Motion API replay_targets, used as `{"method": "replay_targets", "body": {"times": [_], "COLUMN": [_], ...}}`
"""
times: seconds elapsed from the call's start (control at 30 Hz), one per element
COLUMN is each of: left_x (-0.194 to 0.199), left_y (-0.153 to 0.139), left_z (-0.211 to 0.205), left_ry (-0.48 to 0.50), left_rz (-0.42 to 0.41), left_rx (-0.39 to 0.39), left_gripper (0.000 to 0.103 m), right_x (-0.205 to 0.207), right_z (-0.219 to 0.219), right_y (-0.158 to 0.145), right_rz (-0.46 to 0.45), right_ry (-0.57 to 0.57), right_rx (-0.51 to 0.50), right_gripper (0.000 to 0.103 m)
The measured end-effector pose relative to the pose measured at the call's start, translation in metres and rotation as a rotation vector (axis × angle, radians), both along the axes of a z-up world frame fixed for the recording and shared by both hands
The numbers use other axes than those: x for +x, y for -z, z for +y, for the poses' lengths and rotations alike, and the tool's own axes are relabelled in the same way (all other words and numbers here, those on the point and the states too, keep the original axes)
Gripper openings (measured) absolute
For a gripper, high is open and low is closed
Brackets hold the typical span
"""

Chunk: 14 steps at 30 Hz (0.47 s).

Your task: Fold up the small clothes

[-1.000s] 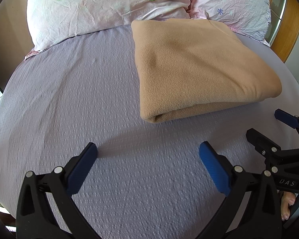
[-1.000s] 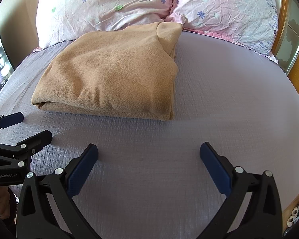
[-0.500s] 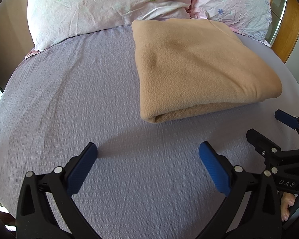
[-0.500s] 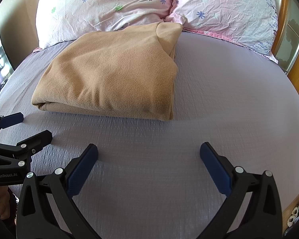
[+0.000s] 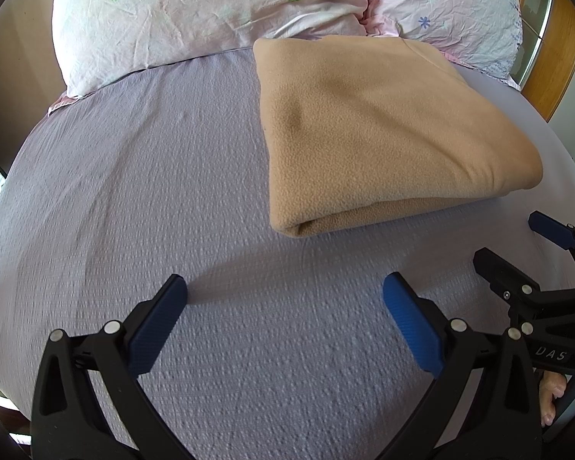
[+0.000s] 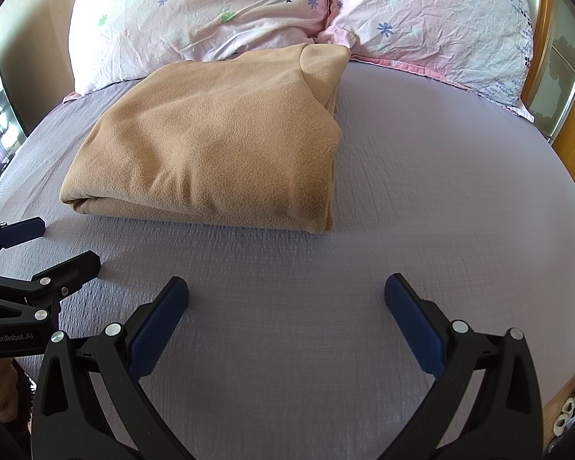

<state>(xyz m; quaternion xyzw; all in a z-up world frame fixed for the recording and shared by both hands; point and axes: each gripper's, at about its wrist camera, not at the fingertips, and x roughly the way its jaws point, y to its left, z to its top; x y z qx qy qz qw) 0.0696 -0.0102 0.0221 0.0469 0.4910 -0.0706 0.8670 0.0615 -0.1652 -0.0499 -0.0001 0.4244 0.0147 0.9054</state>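
Note:
A tan fleece cloth lies folded into a thick rectangle on the lilac bedsheet, its far edge against the pillows. It also shows in the right wrist view. My left gripper is open and empty, hovering over the sheet in front of the cloth's near left corner. My right gripper is open and empty over the sheet, in front of the cloth's near right corner. Each gripper shows in the other's view: the right one at the right edge, the left one at the left edge.
Two floral pillows lie along the head of the bed. A wooden headboard frame stands at the right. The bed's edge curves down at the left and right.
Both grippers have shifted very slightly; the cloth has not moved and both stay open.

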Motion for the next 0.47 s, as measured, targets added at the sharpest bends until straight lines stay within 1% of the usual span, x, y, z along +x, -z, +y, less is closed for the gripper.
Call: {"method": "replay_targets", "body": {"times": [0.47], "left_x": [-0.0003], "left_y": [0.0000], "left_z": [0.0025], "left_ry": [-0.001], "left_rz": [-0.008], "left_rx": [0.000], "left_gripper": [0.101], "right_x": [0.0003], "right_z": [-0.0006], "right_y": [-0.0003], "right_rz": [-0.004], "right_ry": [0.005], "right_rx": [0.001], "right_gripper": [0.102]}}
